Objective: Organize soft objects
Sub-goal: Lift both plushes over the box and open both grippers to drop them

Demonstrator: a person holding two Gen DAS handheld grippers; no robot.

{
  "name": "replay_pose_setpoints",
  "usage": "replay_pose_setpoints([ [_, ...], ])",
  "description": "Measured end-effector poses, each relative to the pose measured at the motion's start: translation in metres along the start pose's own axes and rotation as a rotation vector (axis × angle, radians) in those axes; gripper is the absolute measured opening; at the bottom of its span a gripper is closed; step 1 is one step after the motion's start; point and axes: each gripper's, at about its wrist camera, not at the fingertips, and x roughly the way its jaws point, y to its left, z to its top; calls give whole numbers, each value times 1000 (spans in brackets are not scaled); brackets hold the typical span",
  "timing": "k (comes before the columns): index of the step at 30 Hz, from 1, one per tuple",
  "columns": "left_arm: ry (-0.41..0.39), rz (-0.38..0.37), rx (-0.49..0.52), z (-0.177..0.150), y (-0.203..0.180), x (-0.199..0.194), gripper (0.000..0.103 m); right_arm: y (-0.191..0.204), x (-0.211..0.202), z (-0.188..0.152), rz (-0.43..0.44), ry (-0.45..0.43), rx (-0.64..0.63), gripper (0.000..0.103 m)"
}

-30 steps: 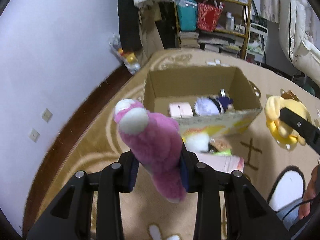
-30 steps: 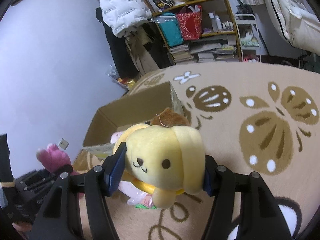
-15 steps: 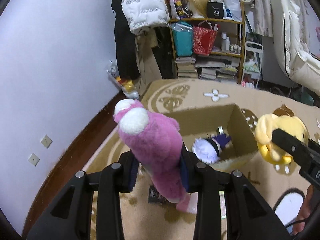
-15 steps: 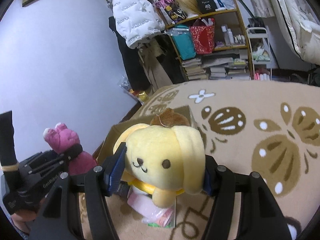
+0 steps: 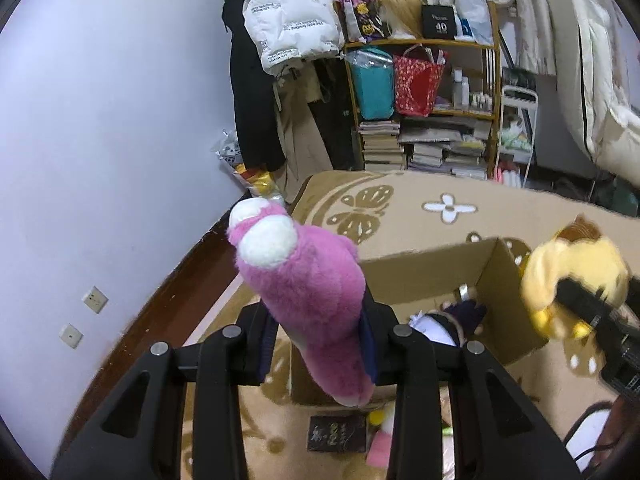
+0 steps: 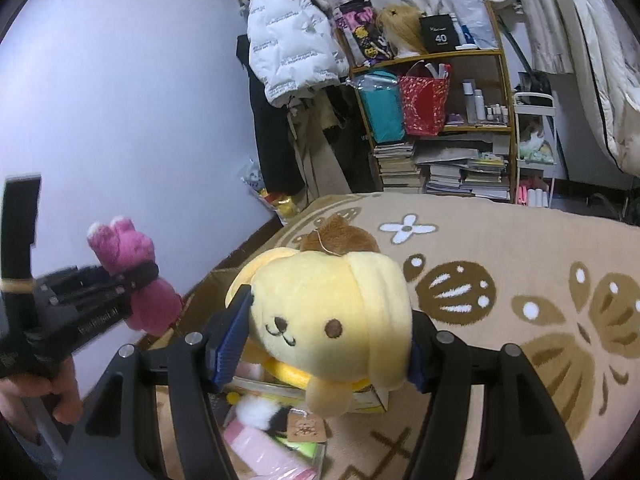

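My left gripper (image 5: 318, 346) is shut on a pink plush toy (image 5: 308, 292) with white paws, held upright above the near-left corner of an open cardboard box (image 5: 432, 276). My right gripper (image 6: 328, 344) is shut on a yellow dog plush (image 6: 332, 320) with a brown cap. The yellow plush also shows in the left wrist view (image 5: 572, 280), above the box's right wall. The pink plush also shows in the right wrist view (image 6: 132, 276), at the left. Inside the box lies a white and purple doll (image 5: 448, 320).
A beige patterned rug (image 5: 420, 208) covers the floor. A dark booklet (image 5: 338, 434) and a pink soft item (image 6: 264, 452) lie before the box. A cluttered bookshelf (image 5: 424, 108) and hanging coats (image 5: 280, 32) stand at the back. A wall (image 5: 100, 140) runs along the left.
Both grippers have risen with their plush toys. The box now sits lower and farther below them, and more of the shelf and wall shows.
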Motion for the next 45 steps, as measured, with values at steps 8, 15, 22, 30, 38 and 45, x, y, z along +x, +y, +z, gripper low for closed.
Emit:
replay_pose_setpoints([
  [8,-7,-7,-49,5,8,25,34,8,26,-3,14,48,-46,70],
  [15,78,-14,-73,-10,9,61,35,14,49,-16,5,102,-85,73],
  [22,128,-5,-59,-20,5,74,38,13,60,-23,-21,127,-107,76],
  [30,144,-9,-56,-23,9,72,41,12,61,-24,-34,129,-101,79],
  [38,80,34,-34,-21,11,54,80,17,53,-23,-24,116,-108,92],
  [45,47,24,-56,-22,21,42,95,24,46,-30,-8,146,-90,103],
])
